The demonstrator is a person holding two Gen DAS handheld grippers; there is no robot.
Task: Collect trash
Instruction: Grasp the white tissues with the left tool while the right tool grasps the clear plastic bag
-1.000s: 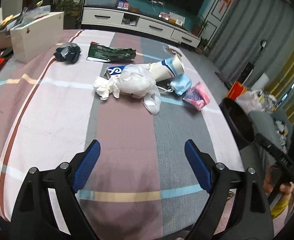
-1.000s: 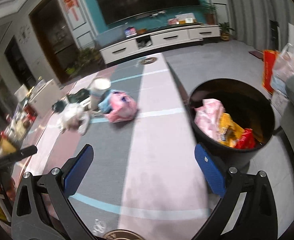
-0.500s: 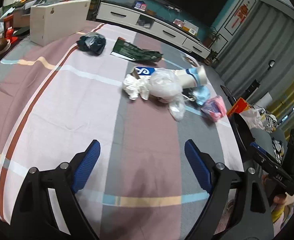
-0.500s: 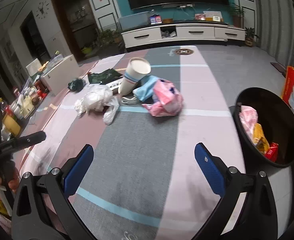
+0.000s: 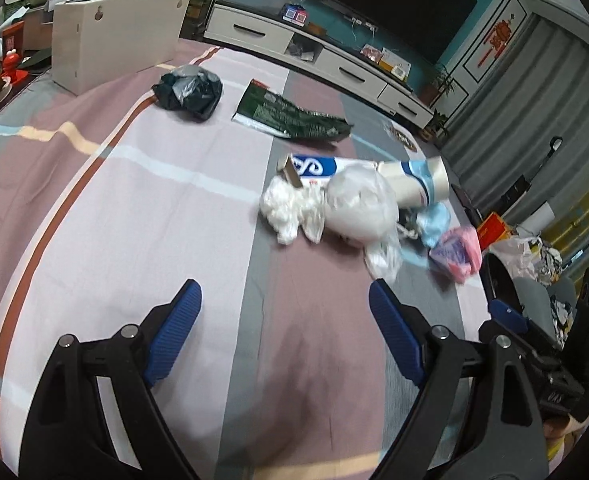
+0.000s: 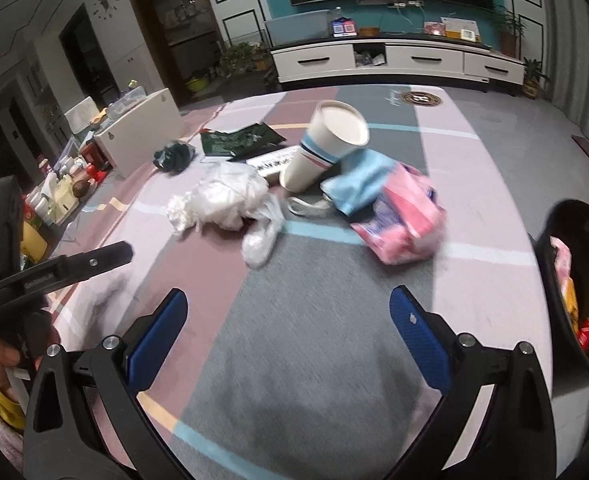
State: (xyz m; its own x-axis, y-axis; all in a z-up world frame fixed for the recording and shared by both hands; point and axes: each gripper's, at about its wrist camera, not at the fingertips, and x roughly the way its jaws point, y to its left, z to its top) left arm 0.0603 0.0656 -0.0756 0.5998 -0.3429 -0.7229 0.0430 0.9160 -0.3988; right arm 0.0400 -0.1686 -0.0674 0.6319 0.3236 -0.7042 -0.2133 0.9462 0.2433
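Trash (image 6: 230, 196) still mostly out: white bag, paper cup (image 6: 326, 148), blue cloth, pink wrapper (image 6: 406, 220) bunched mid-surface twd the right edge, black bag (image 5: 190, 90) + green packet (image 5: 290, 116) nr the far edge, only a few bits in the black bin (image 6: 574, 292) off that right edge. Both grippers released, nothing between jaws, left gripper (image 5: 284, 332) closing slightly, right gripper (image 6: 288, 334) spread wide. Striped cloth on surface (image 5: 114, 220); living rm, TV cabinet behind.

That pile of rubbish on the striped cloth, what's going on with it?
A person holds a claw in each hand and is clearing trash. Both the left claw and the right claw are empty and hover over the cloth short of the pile. Nothing is picked up yet: the paper cup, white plastic bag, pink wrapper and dark crumpled bag all lie on the striped cloth. A black bin at the right already holds some wrappers.
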